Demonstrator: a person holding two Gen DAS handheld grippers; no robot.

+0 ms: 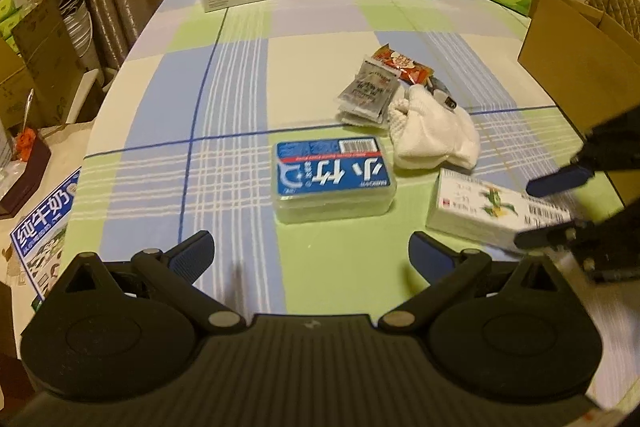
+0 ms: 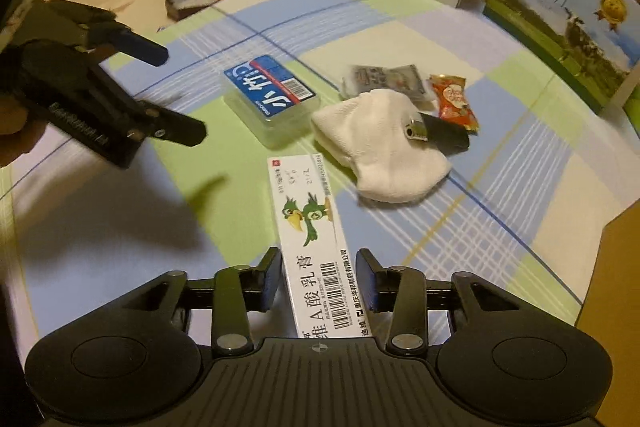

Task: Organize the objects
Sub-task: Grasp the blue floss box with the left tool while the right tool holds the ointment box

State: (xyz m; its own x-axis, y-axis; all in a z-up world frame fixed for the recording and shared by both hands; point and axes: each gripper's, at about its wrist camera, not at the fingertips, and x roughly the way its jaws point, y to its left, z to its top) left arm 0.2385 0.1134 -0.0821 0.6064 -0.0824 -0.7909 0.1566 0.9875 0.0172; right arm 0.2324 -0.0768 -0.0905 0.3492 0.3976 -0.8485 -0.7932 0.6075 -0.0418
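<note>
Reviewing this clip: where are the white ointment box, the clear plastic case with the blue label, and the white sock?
ointment box (image 2: 310,223), right wrist view, on the green bird picture on its top face.
plastic case (image 1: 332,173), left wrist view, middle of the blue label on its lid.
sock (image 2: 384,151), right wrist view, middle of the white knit fabric.

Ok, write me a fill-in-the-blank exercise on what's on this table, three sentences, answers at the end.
1. The right gripper has its fingers on either side of the long white ____ printed with a green bird.
2. The left gripper holds ____.
3. The clear plastic case has a label that is mostly ____ in colour.

Missing words: box; nothing; blue
</note>
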